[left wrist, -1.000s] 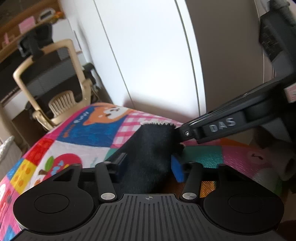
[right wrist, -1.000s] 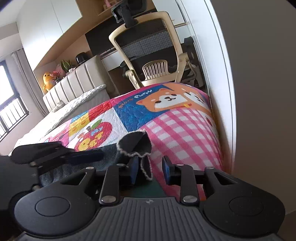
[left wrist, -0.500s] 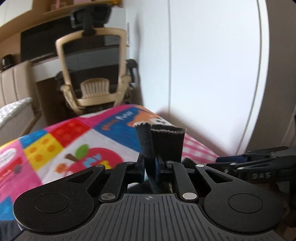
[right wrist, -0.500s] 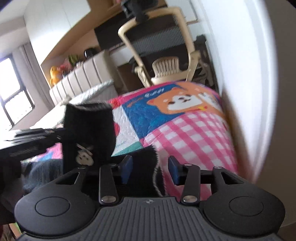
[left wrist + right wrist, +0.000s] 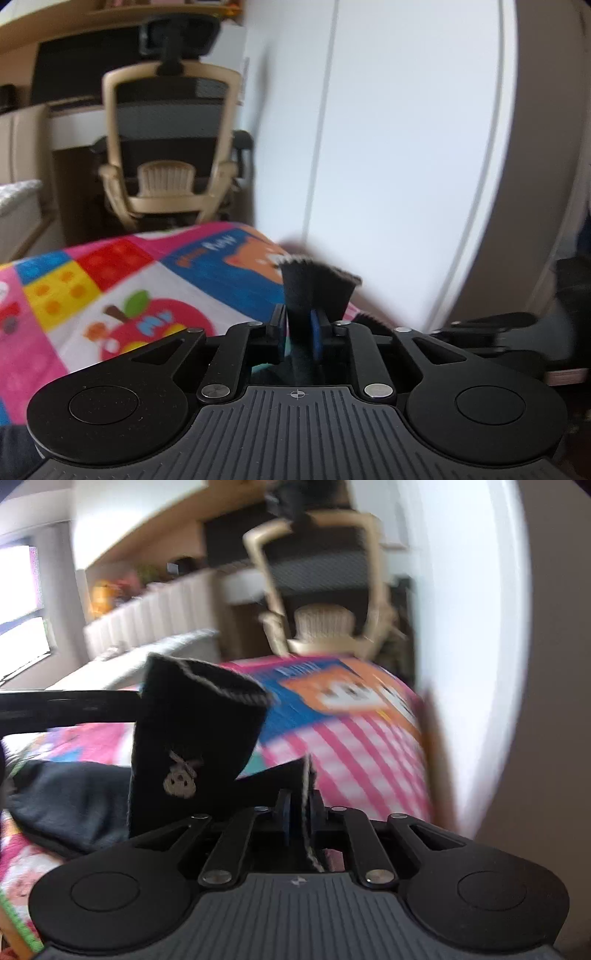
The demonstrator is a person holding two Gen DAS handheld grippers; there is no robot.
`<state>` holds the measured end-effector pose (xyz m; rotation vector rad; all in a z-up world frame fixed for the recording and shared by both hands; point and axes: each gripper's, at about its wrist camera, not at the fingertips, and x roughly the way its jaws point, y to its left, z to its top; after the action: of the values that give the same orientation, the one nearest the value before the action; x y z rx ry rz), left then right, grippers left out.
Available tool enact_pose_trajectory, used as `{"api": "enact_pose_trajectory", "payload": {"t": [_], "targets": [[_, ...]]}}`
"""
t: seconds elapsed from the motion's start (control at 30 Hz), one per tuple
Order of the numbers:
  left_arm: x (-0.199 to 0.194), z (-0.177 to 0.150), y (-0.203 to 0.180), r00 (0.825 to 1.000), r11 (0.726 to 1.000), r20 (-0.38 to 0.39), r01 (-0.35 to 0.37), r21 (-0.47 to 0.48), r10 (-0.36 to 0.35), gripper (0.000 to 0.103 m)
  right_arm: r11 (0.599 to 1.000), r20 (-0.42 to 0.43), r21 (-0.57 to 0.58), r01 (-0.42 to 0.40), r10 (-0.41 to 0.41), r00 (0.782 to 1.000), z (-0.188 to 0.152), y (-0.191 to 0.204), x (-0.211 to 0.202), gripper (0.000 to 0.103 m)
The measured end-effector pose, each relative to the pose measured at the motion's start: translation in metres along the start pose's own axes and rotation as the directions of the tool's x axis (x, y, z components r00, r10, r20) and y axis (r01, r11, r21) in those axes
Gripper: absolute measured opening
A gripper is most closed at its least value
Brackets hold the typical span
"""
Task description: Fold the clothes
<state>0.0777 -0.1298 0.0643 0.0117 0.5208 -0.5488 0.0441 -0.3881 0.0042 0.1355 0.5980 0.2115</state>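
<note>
A: Quickly, left to right. What is the left gripper [image 5: 301, 325] doing?

B: Clamped on a black sock [image 5: 314, 291]. The cuff fans out past the tips toward 12 o'clock and the rest runs back between the fingers, so the long axis lies along the gripper. Blue pad [image 5: 316, 334] pressed on the fabric.

A: And the right gripper [image 5: 300, 812]?

B: Its jaws have just been closing, and they now pinch a thin dark fabric edge [image 5: 306, 790] with pale stitching. In the right wrist view the sock [image 5: 192, 738] stands upright at 10 o'clock from those tips, cuff open at the top, a small cream embroidered figure [image 5: 181, 779] on its face. The left gripper's fingers reach in from 9 o'clock.

A: Same garment in both?

B: Can't tell. Dark fabric joins under the frame, blurred.

A: Which hand is nearer the cuff?

B: The left, it holds it. The coming fold likely turns on bringing the two pinched ends together over the quilt [image 5: 110, 302].

A: Materials?

B: Sock is soft, fuzzy knit, limp. Quilt is padded, bright patchwork of apple, blocks and pink gingham. More dark clothing [image 5: 66, 797] lies on it at 8 o'clock. Beige mesh chair [image 5: 170, 147] sits behind, at 11 o'clock.
</note>
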Motion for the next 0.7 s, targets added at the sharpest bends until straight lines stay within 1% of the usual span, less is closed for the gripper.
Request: {"api": "enact_pose_trajectory", "payload": {"t": [0.03,0.07,0.1,0.13,0.2,0.27,0.33,0.43,0.53,0.57,0.63,0.7], "targets": [[0.0,-0.003,-0.002,1.0,1.0,-0.01,0.014,-0.006,-0.014,0.03,0.999,-0.005,0.034,0.027,-0.027,1.0,-0.003,-0.007,-0.001,0.01],[-0.001,-0.006,-0.002,1.0,1.0,-0.018,0.024,-0.012,-0.024,0.041,0.997,0.001,0.07,0.035,-0.035,0.999,-0.004,-0.014,-0.004,0.011],[-0.002,-0.01,-0.003,0.999,0.999,-0.025,0.033,-0.018,-0.033,0.049,0.993,0.01,0.111,0.037,-0.038,0.999,-0.005,-0.021,-0.008,0.011],[-0.003,-0.013,-0.003,0.999,0.999,-0.03,0.039,-0.021,-0.039,0.052,0.988,0.02,0.15,0.035,-0.039,0.999,-0.005,-0.027,-0.013,0.013],[-0.006,-0.019,0.0,0.999,0.999,-0.038,0.035,-0.031,-0.036,0.055,0.976,0.046,0.216,0.011,-0.021,0.999,-0.005,-0.037,-0.021,0.021],[-0.01,-0.025,0.006,0.999,0.999,-0.043,0.02,-0.046,-0.022,0.058,0.967,0.064,0.255,-0.02,0.003,0.998,-0.004,-0.042,-0.026,0.034],[-0.016,-0.03,0.017,0.999,0.998,-0.042,-0.015,-0.067,0.012,0.06,0.961,0.078,0.273,-0.047,0.027,0.997,-0.004,-0.043,-0.028,0.035],[-0.034,-0.038,0.041,0.993,0.988,-0.025,-0.113,-0.105,0.111,0.06,0.96,0.093,0.27,-0.071,0.048,0.995,-0.003,-0.037,-0.028,0.035],[-0.057,-0.044,0.071,0.974,0.961,-0.006,-0.224,-0.161,0.226,0.058,0.959,0.111,0.256,-0.122,0.096,0.989,0.0,-0.025,-0.026,0.035],[-0.066,-0.048,0.084,0.962,0.945,-0.002,-0.269,-0.186,0.274,0.056,0.958,0.111,0.25,-0.14,0.115,0.987,0.001,-0.02,-0.024,0.035],[-0.083,-0.055,0.108,0.936,0.908,-0.006,-0.343,-0.24,0.352,0.054,0.956,0.094,0.238,-0.169,0.15,0.984,0.001,-0.011,-0.017,0.035],[-0.096,-0.063,0.133,0.917,0.868,-0.035,-0.387,-0.312,0.397,0.053,0.955,0.065,0.24,-0.175,0.164,0.984,0.0,-0.005,-0.011,0.036]]}}
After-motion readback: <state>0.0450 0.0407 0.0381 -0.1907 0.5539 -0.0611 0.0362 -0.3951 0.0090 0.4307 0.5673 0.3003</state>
